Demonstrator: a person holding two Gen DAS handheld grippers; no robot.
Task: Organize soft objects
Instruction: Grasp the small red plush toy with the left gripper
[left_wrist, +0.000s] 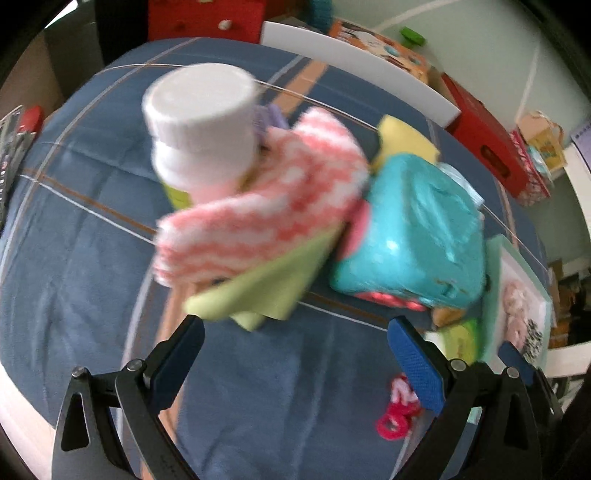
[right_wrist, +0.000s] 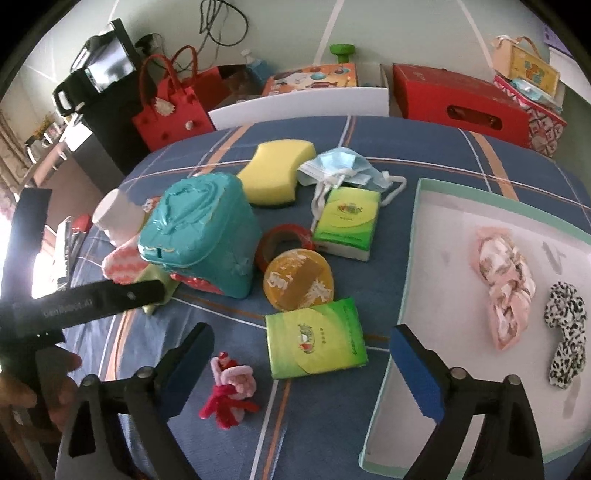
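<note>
While both grippers hang over a blue plaid bedspread (right_wrist: 424, 147), neither holds anything. The left gripper (left_wrist: 295, 360) has its blue-padded jaws spread wide, pointed at a blurred pile: a pink-and-white zigzag fleece cloth (left_wrist: 258, 206) lying on a folded light green cloth (left_wrist: 266, 291), with a white-capped plastic bottle (left_wrist: 201, 122) standing just behind them. A teal plastic box with a moulded lid (left_wrist: 410, 236) sits just right of the cloths.

The right gripper (right_wrist: 303, 367) also has its jaws wide apart, above a green pack of tissues (right_wrist: 316, 338) and near a pink and red pipe-cleaner figure (right_wrist: 231, 389). Beyond lie a round amber soap in clear wrap (right_wrist: 299, 282), a red tape roll (right_wrist: 284, 240), a second green tissue pack (right_wrist: 347, 221), a yellow wavy sponge (right_wrist: 275, 175) and a crumpled blue face mask (right_wrist: 340, 166).

To the right, a shallow white tray with a pale green rim (right_wrist: 439, 236) holds two soft things, lying apart: a pink patterned fabric scrunchie (right_wrist: 504, 284) and a black-and-white leopard-print scrunchie (right_wrist: 567, 332).
</note>
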